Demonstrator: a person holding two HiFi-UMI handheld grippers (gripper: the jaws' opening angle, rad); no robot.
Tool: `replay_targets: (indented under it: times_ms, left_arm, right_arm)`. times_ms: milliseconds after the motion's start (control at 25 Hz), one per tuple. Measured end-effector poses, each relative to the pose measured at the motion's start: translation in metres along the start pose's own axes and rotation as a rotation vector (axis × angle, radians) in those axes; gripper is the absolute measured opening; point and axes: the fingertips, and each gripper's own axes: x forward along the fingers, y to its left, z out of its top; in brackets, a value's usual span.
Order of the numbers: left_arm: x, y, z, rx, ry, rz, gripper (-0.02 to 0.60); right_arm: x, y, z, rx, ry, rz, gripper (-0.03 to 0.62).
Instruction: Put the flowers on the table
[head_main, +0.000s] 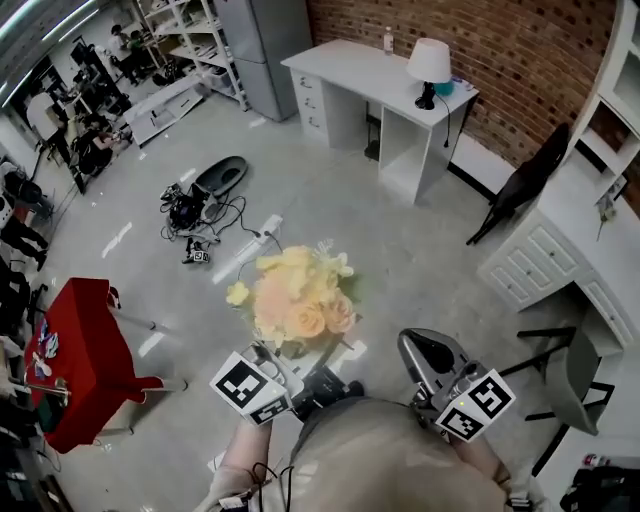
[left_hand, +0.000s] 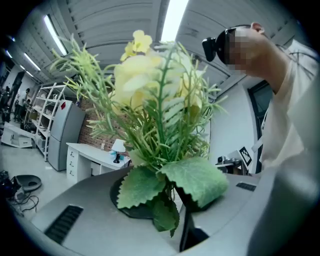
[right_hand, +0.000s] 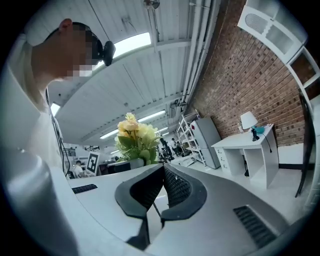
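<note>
yellow-and-peach artificial bouquet (head_main: 295, 300), one, clamped by its stems in the left gripper (left_hand: 172, 200); right gripper (right_hand: 159, 192) pinched closed, empty; one table lamp (head_main: 428, 65) on a white desk (head_main: 350, 70).

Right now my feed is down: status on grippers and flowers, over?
Left gripper shut on flowers, above floor. Right gripper shut, empty. White desk ahead; cables lying off left.

Flowers (head_main: 295, 295) blurred in head view, stems hidden behind leaves (left_hand: 192, 180) in left gripper view.
</note>
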Motion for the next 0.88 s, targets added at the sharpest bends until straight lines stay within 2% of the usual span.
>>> replay_targets:
  times_ms: [200,360,680,880]
  left_arm:
    - [-0.009,0.033,-0.004,-0.018,0.001,0.047,0.115]
    - [-0.014,0.049,-0.012,-0.073,0.0,0.067,0.114]
    - [-0.006,0.072,-0.017,-0.124,0.01,0.107,0.114]
    - [0.015,0.081,-0.019,-0.126,0.03,0.136,0.114]
  right_arm:
    - [0.032,0.002,-0.008,-0.012,0.038,0.019,0.02]
    - [0.042,-0.003,-0.02,0.008,0.095,0.0,0.02]
    - [0.065,-0.021,-0.023,0.042,0.122,-0.008,0.02]
    - [0.075,-0.046,-0.011,0.045,0.098,0.027,0.02]
